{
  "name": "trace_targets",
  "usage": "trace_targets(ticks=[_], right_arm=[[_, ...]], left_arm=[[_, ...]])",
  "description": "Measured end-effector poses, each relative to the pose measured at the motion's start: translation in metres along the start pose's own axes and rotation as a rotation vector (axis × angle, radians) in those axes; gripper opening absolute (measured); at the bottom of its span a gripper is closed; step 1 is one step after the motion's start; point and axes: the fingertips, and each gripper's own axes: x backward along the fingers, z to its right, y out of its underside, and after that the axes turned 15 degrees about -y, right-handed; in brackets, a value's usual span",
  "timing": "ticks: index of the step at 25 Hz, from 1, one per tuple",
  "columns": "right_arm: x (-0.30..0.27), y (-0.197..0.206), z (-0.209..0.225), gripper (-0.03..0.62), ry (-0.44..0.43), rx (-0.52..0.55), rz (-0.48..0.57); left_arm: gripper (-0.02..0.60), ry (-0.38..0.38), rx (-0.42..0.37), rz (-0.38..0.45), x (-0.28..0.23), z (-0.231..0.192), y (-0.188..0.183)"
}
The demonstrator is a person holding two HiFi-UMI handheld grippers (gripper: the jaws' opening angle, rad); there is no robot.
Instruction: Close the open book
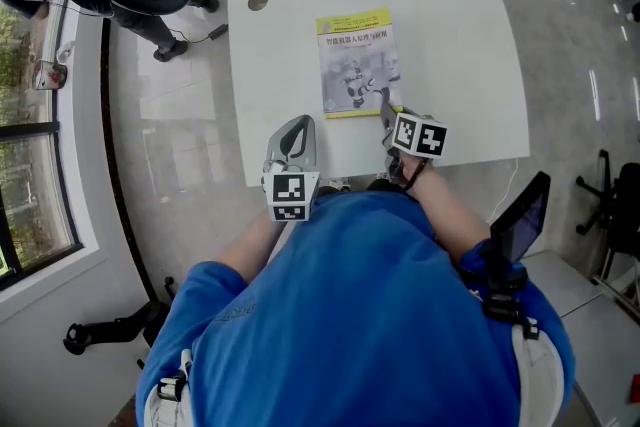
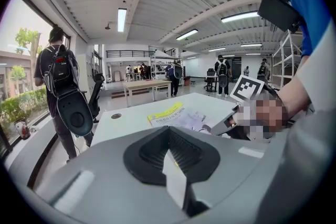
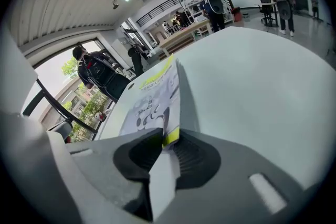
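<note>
Book (image 1: pixel 358 65) lies closed, cover up, on the table (image 1: pixel 460 35). My right claw (image 1: pixel 386 111) is at the book's near right corner, jaws opening and letting go, with that corner between them. My left claw (image 1: pixel 292 133) is clenched and empty, just off the book's near left corner.

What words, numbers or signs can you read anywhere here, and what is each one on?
Book cover: a title line of Chinese characters under a yellow band, too small to quote.
Yellow band: print too blurred to read.
Left marker cube and right marker cube: black-and-white square codes, no words.
No other text.
</note>
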Motion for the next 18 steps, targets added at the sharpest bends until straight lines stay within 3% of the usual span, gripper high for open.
trace_targets(ticks=[13,18], right_arm=[[0.007,-0.003,0.005,0.083,0.020,0.000,0.001],[0.019,-0.003,0.022,0.083,0.086,-0.002,0.011]], left_arm=[[0.008,-0.002,0.020,-0.002,-0.005,-0.004,0.004],[0.008,0.009,0.025,0.006,-0.010,-0.001,0.004]])
